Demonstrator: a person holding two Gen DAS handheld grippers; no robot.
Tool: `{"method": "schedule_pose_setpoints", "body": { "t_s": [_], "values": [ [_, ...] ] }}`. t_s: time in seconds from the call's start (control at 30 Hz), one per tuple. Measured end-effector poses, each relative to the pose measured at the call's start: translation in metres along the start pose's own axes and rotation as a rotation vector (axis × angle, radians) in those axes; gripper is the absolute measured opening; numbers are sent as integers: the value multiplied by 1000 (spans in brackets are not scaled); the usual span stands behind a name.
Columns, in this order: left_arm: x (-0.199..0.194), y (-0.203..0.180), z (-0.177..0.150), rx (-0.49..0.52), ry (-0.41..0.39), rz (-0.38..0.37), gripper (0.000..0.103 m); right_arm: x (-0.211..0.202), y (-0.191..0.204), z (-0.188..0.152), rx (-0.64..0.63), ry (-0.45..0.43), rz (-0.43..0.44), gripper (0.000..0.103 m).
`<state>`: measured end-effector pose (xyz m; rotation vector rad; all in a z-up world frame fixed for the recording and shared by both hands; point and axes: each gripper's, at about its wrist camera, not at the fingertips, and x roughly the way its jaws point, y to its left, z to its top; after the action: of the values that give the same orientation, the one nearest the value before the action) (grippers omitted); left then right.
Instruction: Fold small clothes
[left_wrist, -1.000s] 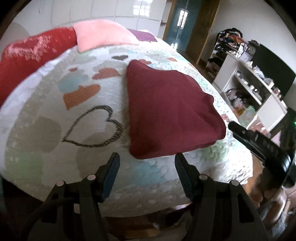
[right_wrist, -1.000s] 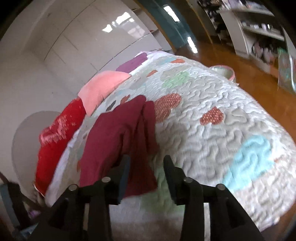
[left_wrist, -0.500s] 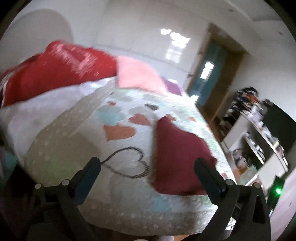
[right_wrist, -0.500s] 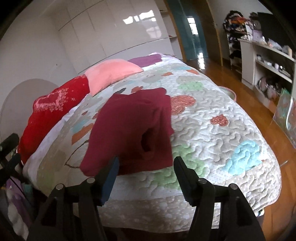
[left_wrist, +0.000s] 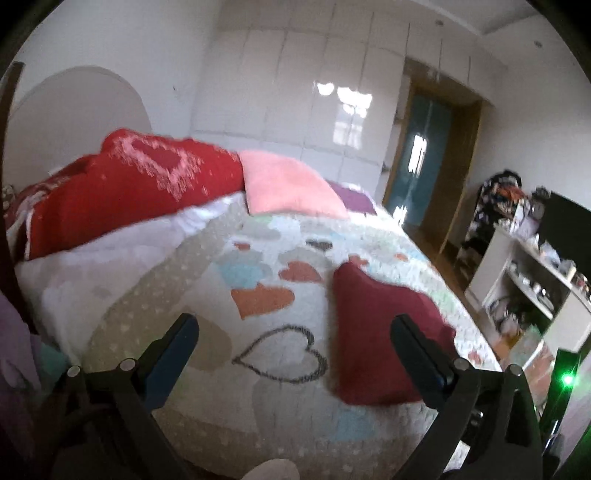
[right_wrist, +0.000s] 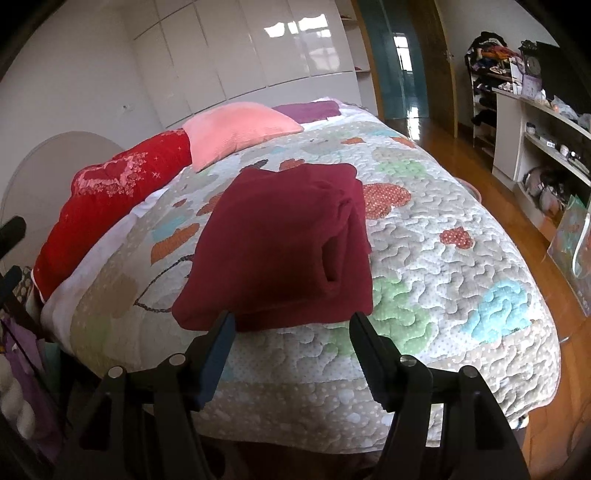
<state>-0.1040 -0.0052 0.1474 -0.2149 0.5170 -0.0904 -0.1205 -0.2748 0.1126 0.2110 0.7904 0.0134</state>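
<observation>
A bed (right_wrist: 443, 258) wears a quilted cover with coloured hearts. At its head lie a red pillow (right_wrist: 114, 192) with a pale heart pattern, a pink pillow (right_wrist: 236, 125) beside it, and a purple cloth (right_wrist: 306, 110) further along. Glossy white wardrobe doors (right_wrist: 240, 55) line the far wall next to a teal door (right_wrist: 402, 55). White shelves (right_wrist: 517, 122) crowded with small items stand on the wooden floor (right_wrist: 480, 184)

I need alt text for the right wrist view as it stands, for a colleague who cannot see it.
A folded dark red garment lies on a heart-patterned quilt covering a bed, just beyond the open, empty right gripper. A red pillow and a pink pillow sit at the head; white shelves stand at right.
</observation>
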Motion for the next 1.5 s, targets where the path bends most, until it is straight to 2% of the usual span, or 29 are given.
{"method": "schedule_pose_setpoints", "body": {
  "t_s": [0.1,0.2,0.37,0.53,0.93,1.5],
  "values": [
    [12,-5,-8,22,62,8,103,4,-2,-1,10,14,-2,69],
    [21,-20,-19,114,114,23,103,5,-2,-4,11,19,-7,69],
    [23,-34,-29,178,142,-10,103,7,-5,-4,15,20,-18,70],
    [26,-37,-33,188,176,-52,103,8,-7,-6,19,26,-32,71],
    [44,-45,-47,236,279,-45,103,15,-8,-11,19,52,-37,73],
    [50,-45,-53,236,319,-67,103,23,-13,-17,30,89,-35,74]
  ]
}}
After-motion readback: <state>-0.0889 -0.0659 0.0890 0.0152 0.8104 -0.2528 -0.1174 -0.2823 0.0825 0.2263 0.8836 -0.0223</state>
